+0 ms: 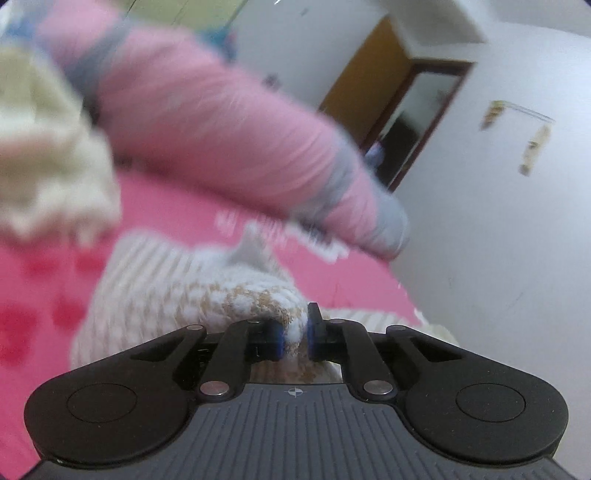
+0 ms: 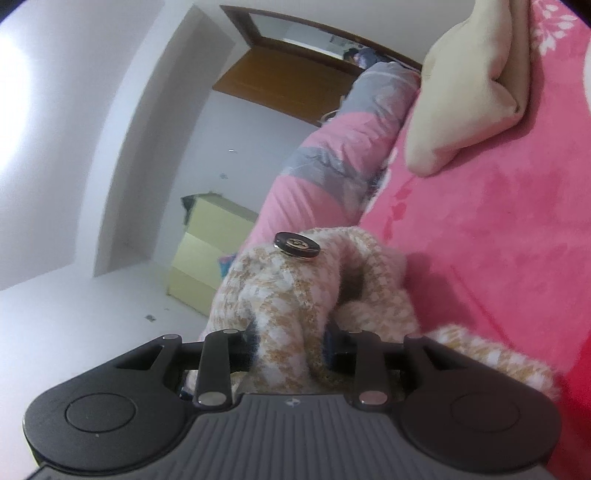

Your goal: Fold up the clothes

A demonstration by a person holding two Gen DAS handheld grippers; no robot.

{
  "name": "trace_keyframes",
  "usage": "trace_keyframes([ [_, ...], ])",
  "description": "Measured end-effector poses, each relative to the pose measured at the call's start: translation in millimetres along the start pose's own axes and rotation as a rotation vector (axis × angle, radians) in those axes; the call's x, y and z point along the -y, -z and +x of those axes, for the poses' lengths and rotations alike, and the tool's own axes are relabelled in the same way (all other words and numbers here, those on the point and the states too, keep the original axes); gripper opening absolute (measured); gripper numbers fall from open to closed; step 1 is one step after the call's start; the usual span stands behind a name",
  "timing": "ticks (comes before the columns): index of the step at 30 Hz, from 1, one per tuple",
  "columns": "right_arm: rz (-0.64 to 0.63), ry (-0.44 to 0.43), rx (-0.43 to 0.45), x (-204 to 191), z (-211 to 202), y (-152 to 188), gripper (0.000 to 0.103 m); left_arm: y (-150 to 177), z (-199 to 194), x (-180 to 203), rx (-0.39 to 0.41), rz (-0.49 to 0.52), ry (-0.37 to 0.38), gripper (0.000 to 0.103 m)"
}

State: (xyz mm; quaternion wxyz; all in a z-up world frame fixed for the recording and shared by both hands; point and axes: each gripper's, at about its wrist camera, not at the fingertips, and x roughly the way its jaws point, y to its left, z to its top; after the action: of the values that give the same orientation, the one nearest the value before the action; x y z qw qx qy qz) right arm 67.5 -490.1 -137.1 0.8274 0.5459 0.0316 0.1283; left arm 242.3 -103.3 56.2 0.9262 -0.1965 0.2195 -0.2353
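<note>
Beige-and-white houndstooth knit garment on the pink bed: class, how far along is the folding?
Done: no finished fold shows. In hand: the left gripper pinches an edge of the beige-and-white houndstooth knit garment; the right gripper clamps a bunched part below its black round button. Left: spreading it on the pink bedspread, then folding.

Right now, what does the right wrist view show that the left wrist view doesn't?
Right only: a dark round button on the knit garment, a cream pillow, pale yellow drawers.
Left only: blurred fluffy cream fabric, marks on the wall.
Both: the knit garment pinched by that view's gripper, left and right, the pink bedspread, the pink-and-grey bolster, the doorway.
</note>
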Motion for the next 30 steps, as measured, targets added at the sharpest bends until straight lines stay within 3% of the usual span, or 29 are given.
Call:
trace_keyframes([
  [5, 0.031, -0.081, 0.004, -2.7, -10.2, -2.4, 0.024, -36.2, -60.6, 8.1, 0.128, 0.081, 0.045, 0.009],
  [10, 0.021, -0.111, 0.023, -33.3, -23.2, -10.9, 0.017, -67.9, -114.2, -8.4, 0.159, 0.111, 0.089, 0.009],
  [15, 0.009, -0.123, 0.072, -62.2, -37.5, -41.2, 0.016, -76.0, -153.2, -74.7, 0.154, -0.025, 0.052, 0.009],
  [17, -0.016, -0.062, 0.070, -63.5, -36.6, -50.9, 0.016, -66.6, -157.5, -108.7, 0.123, -0.078, 0.007, 0.009],
  [20, -0.020, 0.096, 0.022, -44.3, -21.3, -55.0, 0.016, -45.3, -149.0, -160.9, 0.028, -0.161, -0.055, 0.014],
  [22, 0.011, 0.248, -0.041, -20.4, -6.2, -50.4, 0.016, -21.8, -135.7, -195.5, -0.078, -0.272, -0.117, 0.017],
  [24, 0.043, 0.399, -0.105, 3.5, 8.9, -45.8, 0.017, 1.2, -131.0, -212.3, -0.120, -0.337, -0.151, 0.020],
  [25, 0.053, 0.459, -0.127, 11.8, 13.8, -44.3, 0.020, 9.5, -134.9, -212.5, -0.109, -0.331, -0.154, 0.023],
  [26, 0.043, 0.461, -0.113, 6.4, 8.5, -45.8, 0.023, 14.6, -140.4, -209.3, -0.092, -0.313, -0.159, 0.028],
  [27, 0.033, 0.463, -0.100, 1.1, 3.2, -47.3, 0.035, 17.4, -147.1, -204.3, -0.076, -0.285, -0.179, 0.034],
  [28, 0.022, 0.465, -0.086, -4.3, -2.1, -48.8, 0.055, 19.8, -154.0, -199.1, -0.059, -0.255, -0.200, 0.038],
  [30, 0.000, 0.470, -0.058, -15.9, -13.9, -51.3, 0.072, 21.8, -169.6, -190.6, -0.027, -0.199, -0.237, 0.051],
])
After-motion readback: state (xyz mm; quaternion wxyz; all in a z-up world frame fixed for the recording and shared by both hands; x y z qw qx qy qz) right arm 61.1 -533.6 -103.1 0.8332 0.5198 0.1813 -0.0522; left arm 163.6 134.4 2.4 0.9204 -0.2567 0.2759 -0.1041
